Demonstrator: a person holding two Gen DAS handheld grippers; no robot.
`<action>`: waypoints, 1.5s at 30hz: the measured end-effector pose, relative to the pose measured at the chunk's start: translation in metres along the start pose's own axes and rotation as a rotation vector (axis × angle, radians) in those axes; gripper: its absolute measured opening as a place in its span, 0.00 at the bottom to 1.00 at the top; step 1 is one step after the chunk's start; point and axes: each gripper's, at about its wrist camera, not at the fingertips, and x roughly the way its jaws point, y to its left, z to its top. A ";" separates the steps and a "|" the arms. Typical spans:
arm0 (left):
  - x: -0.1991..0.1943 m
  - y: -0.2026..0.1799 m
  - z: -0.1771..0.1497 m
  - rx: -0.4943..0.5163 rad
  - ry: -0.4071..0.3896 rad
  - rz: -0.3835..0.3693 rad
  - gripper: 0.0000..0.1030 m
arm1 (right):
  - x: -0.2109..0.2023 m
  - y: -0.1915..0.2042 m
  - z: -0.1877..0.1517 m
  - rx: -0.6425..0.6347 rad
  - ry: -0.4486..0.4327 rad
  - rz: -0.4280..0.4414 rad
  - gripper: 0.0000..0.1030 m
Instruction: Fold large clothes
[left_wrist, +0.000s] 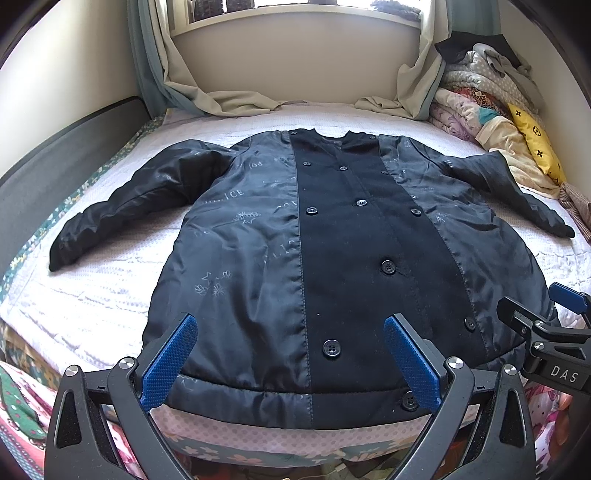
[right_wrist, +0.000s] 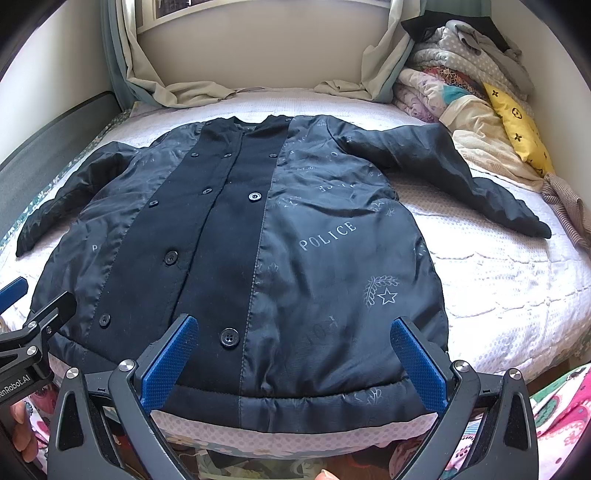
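Lying flat on the bed (left_wrist: 92, 295), the dark coat (left_wrist: 332, 240) is spread inside out with its shiny printed lining facing up, its collar toward the window (left_wrist: 295, 14) and its hem at the near edge of the mattress, right below you. A matte black band with two rows of buttons (left_wrist: 388, 266) runs down the middle of it, and the word POLICE shows on the lining in the right wrist view. Both sleeves are stretched out to the sides, the left sleeve (left_wrist: 122, 206) angling toward the dark headboard (left_wrist: 55, 166) and the right sleeve (right_wrist: 461, 177) reaching toward the pile of bedding (right_wrist: 454, 74) with the yellow cushion (right_wrist: 517, 125) at the far right corner. Your left tongs (left_wrist: 291, 363) are spread wide open and hold nothing; their blue pads sit just over the hem, the left pad near the coat's left bottom corner and the right pad beside the lowest buttons. Your right tongs (right_wrist: 295, 363) are likewise wide apart and empty, hovering above the hem on the right half of the coat, one pad near a button and the other near the right bottom corner. Each view catches the other tool at its edge, so the two are just beside each other. Curtains (left_wrist: 221, 96) drape onto the far end of the bed below the window. A bit of your hand (right_wrist: 22, 435) shows at the lower left of the right wrist view.
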 end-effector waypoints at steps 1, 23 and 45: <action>0.000 0.000 0.000 -0.001 0.001 0.000 1.00 | 0.000 0.000 0.000 0.001 0.001 0.001 1.00; 0.017 0.069 0.052 -0.144 0.033 0.023 1.00 | -0.004 -0.008 0.044 0.021 0.027 0.092 1.00; 0.089 0.199 0.162 -0.339 0.020 0.111 1.00 | 0.096 0.016 0.192 -0.126 -0.007 0.249 1.00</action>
